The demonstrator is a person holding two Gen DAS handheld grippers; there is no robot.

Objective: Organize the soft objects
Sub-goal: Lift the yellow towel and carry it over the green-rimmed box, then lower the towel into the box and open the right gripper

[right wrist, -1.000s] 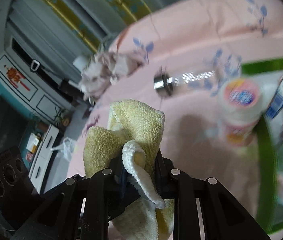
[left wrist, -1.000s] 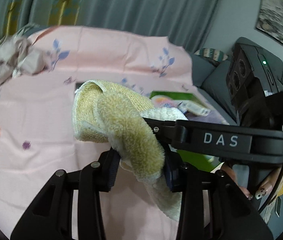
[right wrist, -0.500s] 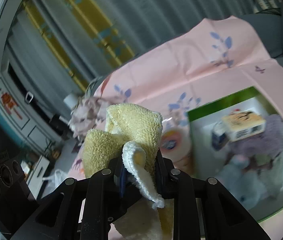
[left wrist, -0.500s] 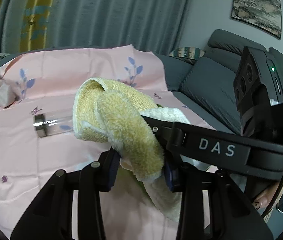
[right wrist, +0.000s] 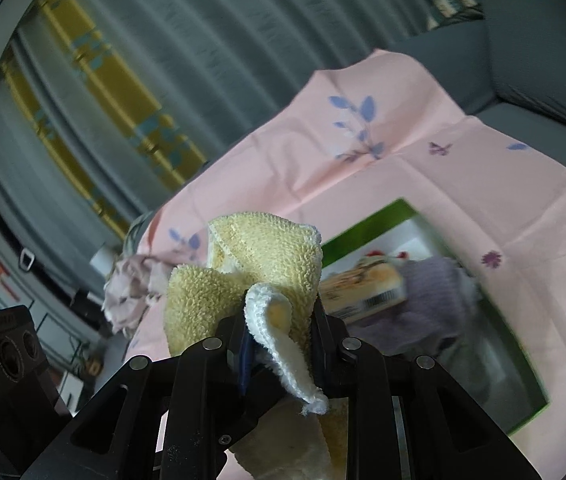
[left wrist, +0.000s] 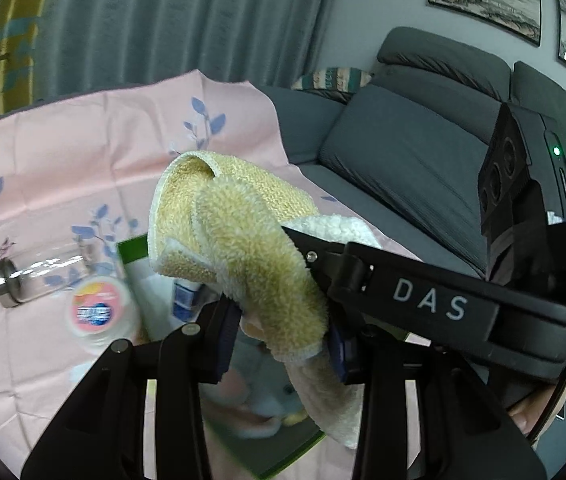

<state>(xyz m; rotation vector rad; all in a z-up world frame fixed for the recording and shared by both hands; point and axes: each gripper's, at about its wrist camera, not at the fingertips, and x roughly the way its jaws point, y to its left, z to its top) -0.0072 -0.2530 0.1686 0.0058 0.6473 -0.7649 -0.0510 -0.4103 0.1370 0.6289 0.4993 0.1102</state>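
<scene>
A yellow and white fluffy towel (left wrist: 243, 248) is bunched up and held in the air by both grippers. My left gripper (left wrist: 283, 340) is shut on one end of it. My right gripper (right wrist: 279, 328) is shut on the other end of the towel (right wrist: 259, 276); its black body reaches in from the right in the left wrist view. Below lies a green-rimmed tray (right wrist: 531, 376) on a pink floral cloth (right wrist: 423, 176). The tray holds a purple soft item (right wrist: 435, 300), a small carton (right wrist: 363, 288) and a pale plush (left wrist: 259, 404).
A clear jar with a metal lid (left wrist: 35, 276) lies on the cloth left of the tray, beside a round white and pink tub (left wrist: 99, 312). A crumpled pinkish cloth (right wrist: 131, 288) lies at the far left. A grey sofa (left wrist: 423, 160) stands to the right.
Both grippers have carried the towel to the right, from over the bare pink cloth to above the green-rimmed tray. The grip on the towel is unchanged.
</scene>
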